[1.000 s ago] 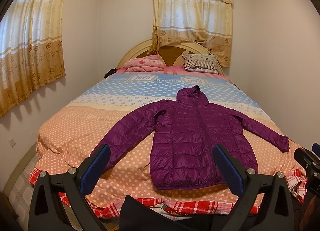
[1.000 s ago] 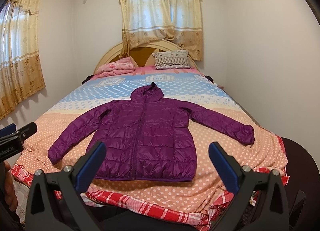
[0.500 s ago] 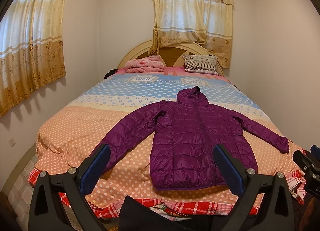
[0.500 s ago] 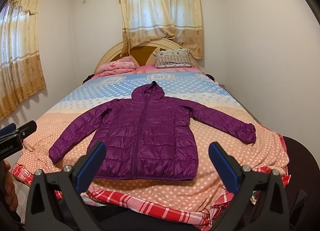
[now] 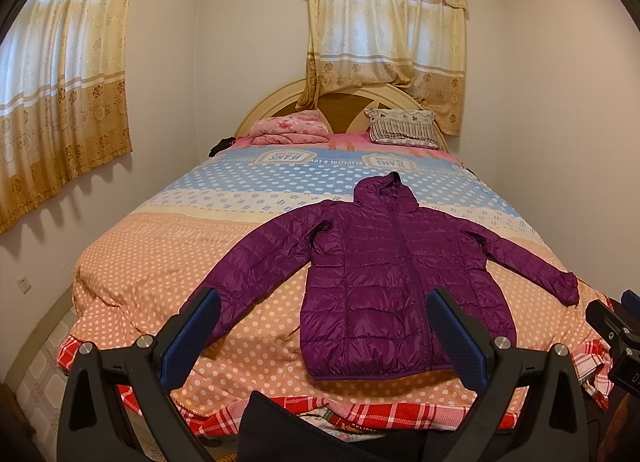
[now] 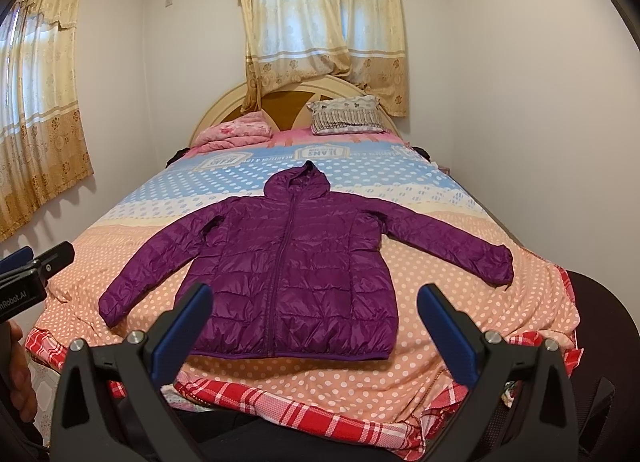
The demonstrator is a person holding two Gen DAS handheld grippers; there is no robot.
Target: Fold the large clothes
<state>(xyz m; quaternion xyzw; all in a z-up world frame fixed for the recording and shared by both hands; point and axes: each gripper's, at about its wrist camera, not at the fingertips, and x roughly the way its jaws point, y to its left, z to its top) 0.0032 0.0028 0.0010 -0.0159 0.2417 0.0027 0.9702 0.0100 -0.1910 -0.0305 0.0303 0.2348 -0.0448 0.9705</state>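
**Wide-spread fingers short of flat jacket**

Nearest: left gripper (image 5: pixel 324 336) and right gripper (image 6: pixel 314 332), both spread wide, holding nothing. Beyond, untouched: purple jacket (image 6: pixel 296 270) flat on bed (image 6: pixel 440 302), hem near, hood far, sleeves splayed left and right.

Both views are taken from just beyond the foot edge of the bed (image 5: pixel 160 262), low and close to it, and are aimed along its length toward the headboard (image 5: pixel 280 101). The left wrist view is set nearer the bed's left corner, the right wrist view nearer its right corner. The purple jacket (image 5: pixel 392 282) (image 6: pixel 292 262), the curtained window (image 6: pixel 320 21) and both pillows are shared. The floor is seen only dimly, probably tiled.
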